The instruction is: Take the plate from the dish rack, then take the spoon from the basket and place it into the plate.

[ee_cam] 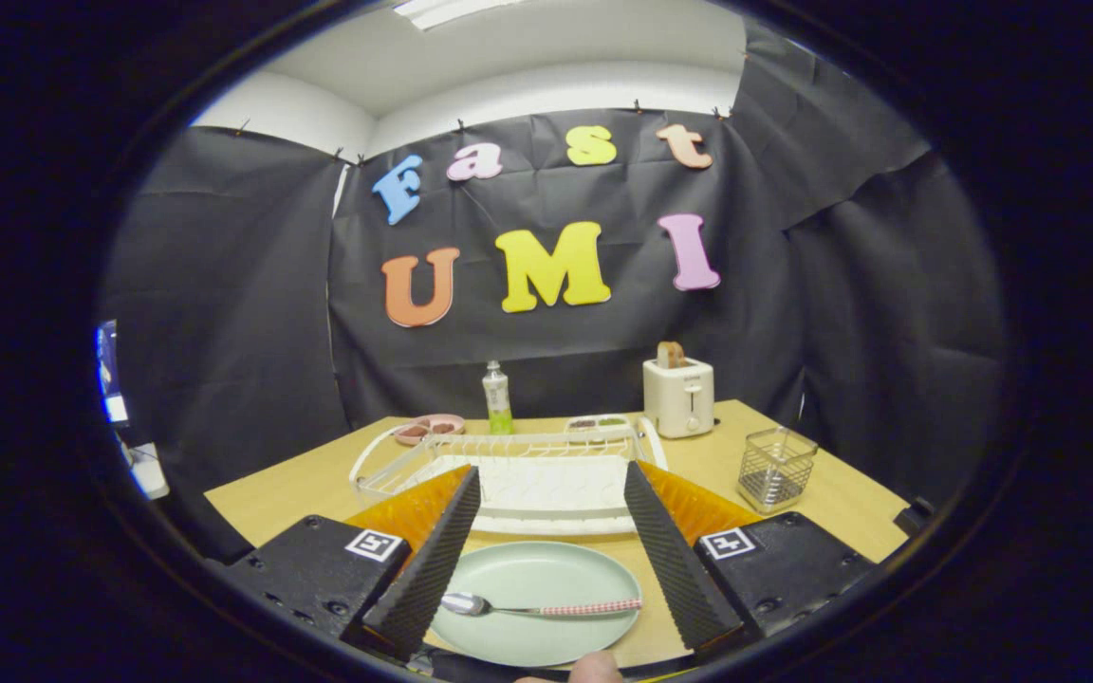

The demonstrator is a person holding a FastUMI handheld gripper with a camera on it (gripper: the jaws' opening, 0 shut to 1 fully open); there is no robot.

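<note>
- Low in the frame, between the two fingers, the pale green plate (537,599) lies flat on the bench (300,489), and the spoon (540,606) lies in it.
- Its long axis runs crosswise to the fingers: the bowl points to the left finger, the red-checked handle to the right finger, and the handle's end nears the plate's right rim.
- Around it, the hand-held gripper (543,555) stands wide, its ribbed black fingers spread to either side of the plate and gripping nothing; the spoon sits low between them, apart from both.
- Judged from this layout, both steps of the task look done, so any coming move would be a straight pull back, away from the plate, with the fingers kept spread so neither clips the spoon's ends.
- Just beyond the fingertips, at mid-frame, sits the white dish rack (509,465), with no plate visible in it.
- Right of centre stands the wire basket (774,470), well apart from the plate.
- Farther back stand a toaster (678,396) and a small bottle (496,398).
</note>
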